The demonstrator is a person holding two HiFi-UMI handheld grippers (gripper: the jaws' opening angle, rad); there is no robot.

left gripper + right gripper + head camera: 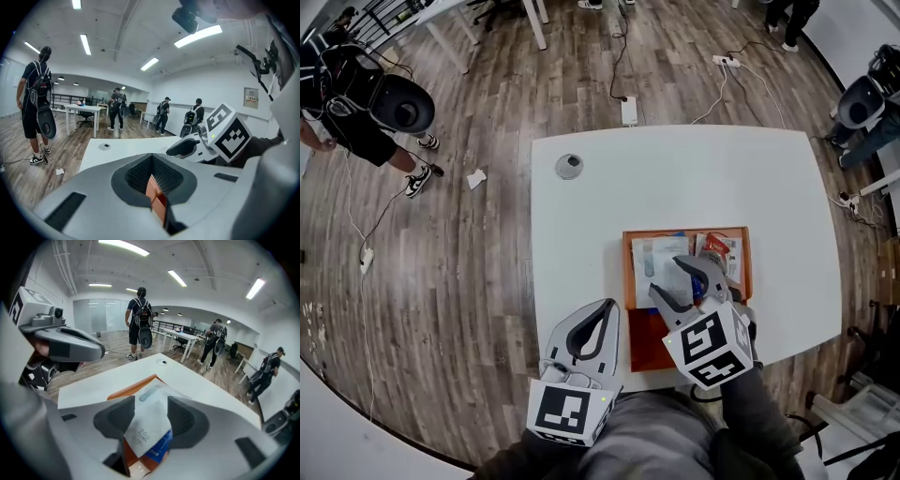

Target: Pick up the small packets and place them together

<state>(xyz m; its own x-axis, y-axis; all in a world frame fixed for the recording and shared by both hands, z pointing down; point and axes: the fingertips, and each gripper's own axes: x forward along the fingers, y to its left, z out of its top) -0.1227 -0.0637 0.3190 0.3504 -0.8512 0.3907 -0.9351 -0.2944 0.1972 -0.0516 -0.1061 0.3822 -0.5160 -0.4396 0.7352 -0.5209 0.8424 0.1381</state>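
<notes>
- Small packets lie together in the orange tray (627,272), which sits on the white table (722,178) right of centre in the head view. A pale white packet (661,255) takes the tray's left half. A red-and-white packet (719,248) lies at its upper right.
- My right gripper (666,276) reaches into the tray from the lower edge of the frame, pointing steeply down.
- In the right gripper view its jaws stand well apart, and the white packet (147,420) lies in the gap between them. I see no pad pressing on it, so I read it as lying loose, not pinched.
- A blue-printed packet (161,453) shows under the white one's lower edge, with the tray's orange rim (133,387) just beyond.
- My left gripper (607,305) is at lower centre-left of the head view, over the table's near edge. It is left of the tray and apart from it.
- Its own view shows the jaw tips brought together.
- An orange-brown sliver (154,197) sits in the hollow behind those tips. I cannot tell what it is.
- A flat red-orange piece (645,342) lies just below the tray, between the two grippers.
- A small round grey object (569,166) rests near the table's upper left corner, well apart from the tray.
</notes>
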